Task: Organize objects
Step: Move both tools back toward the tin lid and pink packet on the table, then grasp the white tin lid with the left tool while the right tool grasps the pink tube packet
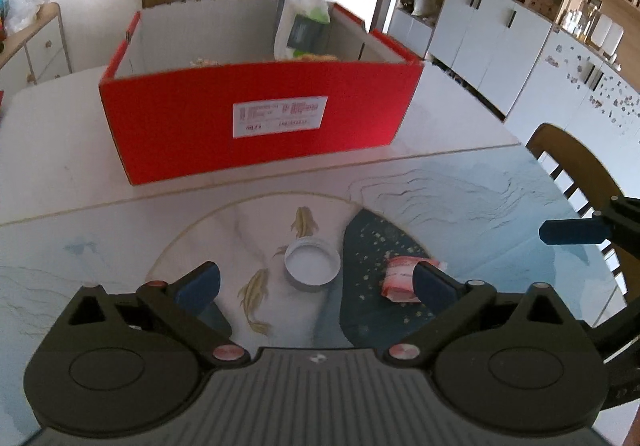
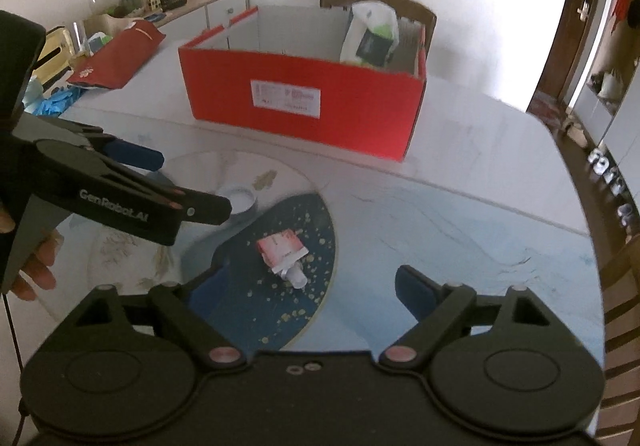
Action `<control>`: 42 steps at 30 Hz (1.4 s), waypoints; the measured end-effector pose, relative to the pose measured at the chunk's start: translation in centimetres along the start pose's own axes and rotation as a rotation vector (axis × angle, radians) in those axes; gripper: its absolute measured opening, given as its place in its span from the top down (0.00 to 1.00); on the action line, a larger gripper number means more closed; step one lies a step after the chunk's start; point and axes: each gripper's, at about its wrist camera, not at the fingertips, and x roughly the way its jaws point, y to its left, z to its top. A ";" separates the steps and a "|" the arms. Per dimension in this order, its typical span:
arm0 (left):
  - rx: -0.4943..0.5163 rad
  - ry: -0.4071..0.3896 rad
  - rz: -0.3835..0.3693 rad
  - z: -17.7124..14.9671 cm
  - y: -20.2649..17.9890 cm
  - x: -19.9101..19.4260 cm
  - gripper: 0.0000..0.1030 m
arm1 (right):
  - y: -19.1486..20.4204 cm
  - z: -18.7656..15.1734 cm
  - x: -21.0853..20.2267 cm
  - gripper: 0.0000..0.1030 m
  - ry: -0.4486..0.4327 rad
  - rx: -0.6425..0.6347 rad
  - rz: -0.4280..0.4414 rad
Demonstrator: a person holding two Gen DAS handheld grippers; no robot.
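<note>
A red cardboard box (image 1: pixel 256 122) (image 2: pixel 304 102) stands open on the table, a white plastic packet (image 1: pixel 302 22) (image 2: pixel 372 34) upright inside it. A white round lid (image 1: pixel 312 264) (image 2: pixel 240 200) lies on the table just ahead of my left gripper (image 1: pixel 316 282), whose jaws stand wide open with nothing in them. A crumpled red-and-white tube (image 1: pixel 402 278) (image 2: pixel 282 248) lies right of the lid, partly behind the left gripper's right finger. My right gripper (image 2: pixel 308 286) hovers open over the tube, holding nothing.
A painted fish mat (image 1: pixel 256 286) (image 2: pixel 440 230) covers the near table. A red bag (image 2: pixel 120 58) and blue gloves (image 2: pixel 52 102) lie at the table's far left. A chair (image 1: pixel 576 170) stands on the right. A hand (image 2: pixel 36 266) holds the left gripper.
</note>
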 end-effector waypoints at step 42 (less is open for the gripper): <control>0.251 -0.039 -0.016 -0.8 -0.5 5.2 0.52 | 1.1 0.3 6.1 0.79 0.057 -0.004 0.025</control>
